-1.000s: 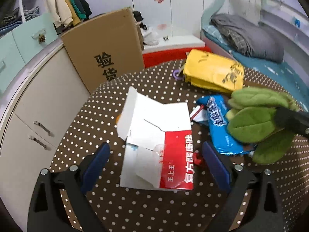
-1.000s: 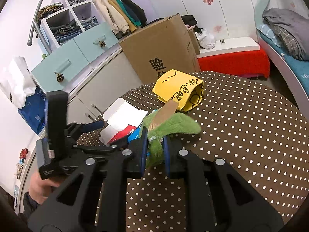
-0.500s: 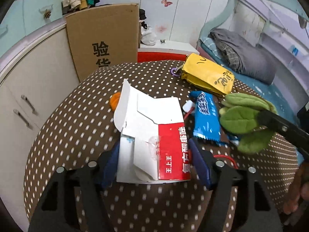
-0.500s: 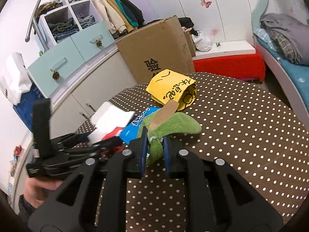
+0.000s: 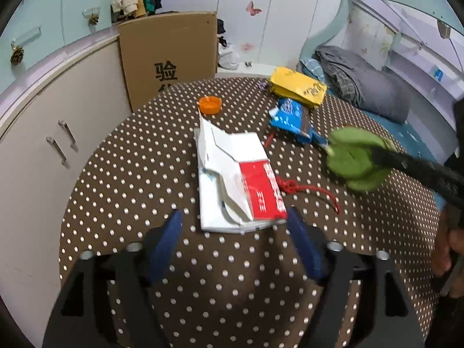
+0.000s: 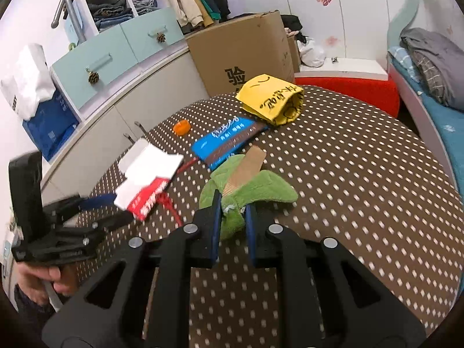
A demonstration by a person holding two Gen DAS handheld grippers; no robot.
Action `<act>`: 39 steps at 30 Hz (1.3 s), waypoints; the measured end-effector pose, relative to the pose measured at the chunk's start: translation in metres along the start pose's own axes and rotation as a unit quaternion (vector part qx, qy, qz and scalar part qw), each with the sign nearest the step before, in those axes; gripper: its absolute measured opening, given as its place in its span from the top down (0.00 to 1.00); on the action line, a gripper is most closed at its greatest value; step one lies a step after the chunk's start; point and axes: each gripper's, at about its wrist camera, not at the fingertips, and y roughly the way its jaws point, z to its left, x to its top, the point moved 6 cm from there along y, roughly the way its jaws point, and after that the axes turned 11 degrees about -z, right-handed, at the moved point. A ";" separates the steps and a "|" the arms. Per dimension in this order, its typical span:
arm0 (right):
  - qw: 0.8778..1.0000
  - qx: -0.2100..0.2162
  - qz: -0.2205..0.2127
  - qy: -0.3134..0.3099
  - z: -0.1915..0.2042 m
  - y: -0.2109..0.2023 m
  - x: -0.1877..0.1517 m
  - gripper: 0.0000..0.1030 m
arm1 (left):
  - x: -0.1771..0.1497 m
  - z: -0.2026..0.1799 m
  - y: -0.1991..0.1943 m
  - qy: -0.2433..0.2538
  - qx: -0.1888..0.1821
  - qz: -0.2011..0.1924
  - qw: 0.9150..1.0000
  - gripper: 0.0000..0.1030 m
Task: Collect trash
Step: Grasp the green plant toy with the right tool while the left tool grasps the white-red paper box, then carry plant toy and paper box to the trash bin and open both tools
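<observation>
Polka-dot table [image 5: 145, 174]: box [image 5: 232, 179], wrapper [image 5: 293, 117], cap [image 5: 210, 105].

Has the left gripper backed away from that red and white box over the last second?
Yes. The left gripper has pulled back: the red and white box, earlier between its jaws, now lies just beyond them on the dotted table.

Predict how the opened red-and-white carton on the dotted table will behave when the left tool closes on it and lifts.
The red-and-white carton looks flattened and torn open, so it is probably light and may buckle rather than stay stiff. Its loose flaps will likely flop or swing. The open left tool straddles only its near edge, so the far end may droop.
</observation>
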 end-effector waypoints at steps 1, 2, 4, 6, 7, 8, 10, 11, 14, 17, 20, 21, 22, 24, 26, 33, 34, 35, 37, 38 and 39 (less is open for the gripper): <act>1.000 -0.003 0.000 0.000 -0.001 -0.003 -0.001 0.85 | 0.007 -0.001 0.002 -0.007 -0.005 -0.005 1.000 0.20; 1.000 -0.007 0.000 -0.002 -0.002 -0.005 -0.002 0.85 | 0.010 -0.003 0.003 -0.010 -0.007 -0.007 1.000 0.17; 1.000 -0.011 0.001 -0.002 -0.003 -0.007 -0.004 0.85 | 0.018 -0.007 0.010 -0.012 0.004 -0.007 1.000 0.17; 1.000 -0.015 0.004 -0.005 -0.003 -0.007 -0.006 0.85 | 0.024 -0.010 0.024 -0.006 0.014 0.002 1.000 0.17; 1.000 -0.017 0.006 -0.006 -0.004 -0.007 -0.007 0.85 | 0.025 -0.011 0.030 -0.002 0.021 0.008 1.000 0.17; 1.000 -0.019 0.009 -0.008 -0.004 -0.005 -0.009 0.85 | 0.027 -0.011 0.037 0.002 0.027 0.013 1.000 0.17; 1.000 -0.023 0.017 -0.010 -0.003 -0.002 -0.012 0.85 | 0.027 -0.012 0.050 0.008 0.032 0.029 0.999 0.17; 0.999 -0.025 0.019 -0.010 -0.004 -0.001 -0.013 0.85 | 0.026 -0.011 0.054 0.012 0.039 0.037 0.998 0.18; 0.999 -0.026 0.025 -0.013 -0.002 0.002 -0.016 0.85 | 0.025 -0.011 0.058 0.024 0.046 0.043 0.998 0.37; 0.999 -0.032 0.034 -0.014 -0.005 0.008 -0.019 0.85 | 0.024 -0.008 0.052 0.011 0.029 0.041 0.999 0.37; 0.998 -0.039 0.038 -0.025 -0.005 0.013 -0.021 0.85 | 0.019 -0.002 0.043 -0.003 0.020 0.033 0.999 0.37; 0.998 -0.035 0.036 -0.023 -0.005 0.012 -0.021 0.87 | 0.018 0.000 0.038 -0.011 0.015 0.029 0.999 0.37; 0.999 -0.033 0.030 -0.022 -0.005 0.009 -0.020 0.87 | 0.017 0.002 0.033 -0.017 0.013 0.024 1.000 0.37; 0.999 -0.028 0.021 -0.019 -0.005 0.003 -0.016 0.87 | 0.019 0.007 0.022 -0.029 0.013 0.009 0.999 0.37; 1.000 -0.022 0.008 -0.016 -0.005 -0.005 -0.010 0.87 | 0.022 0.011 0.012 -0.040 0.011 -0.006 0.999 0.38; 0.999 -0.021 -0.028 -0.020 -0.012 -0.037 0.010 0.87 | 0.040 -0.004 -0.030 -0.025 0.006 -0.053 0.998 0.38; 0.999 -0.020 -0.032 -0.020 -0.014 -0.043 0.012 0.87 | 0.042 -0.012 -0.036 -0.020 0.002 -0.060 0.998 0.38; 0.999 -0.021 -0.038 -0.021 -0.017 -0.049 0.015 0.87 | 0.043 -0.018 -0.042 -0.017 -0.002 -0.065 0.998 0.38; 0.998 -0.026 -0.046 -0.024 -0.021 -0.061 0.020 0.87 | 0.046 -0.036 -0.048 -0.008 -0.014 -0.074 0.997 0.38; 0.998 -0.028 -0.052 -0.023 -0.024 -0.068 0.023 0.87 | 0.048 -0.046 -0.050 -0.002 -0.019 -0.077 0.997 0.38; 0.998 -0.029 -0.061 -0.019 -0.029 -0.077 0.027 0.87 | 0.050 -0.056 -0.052 0.003 -0.026 -0.080 0.996 0.38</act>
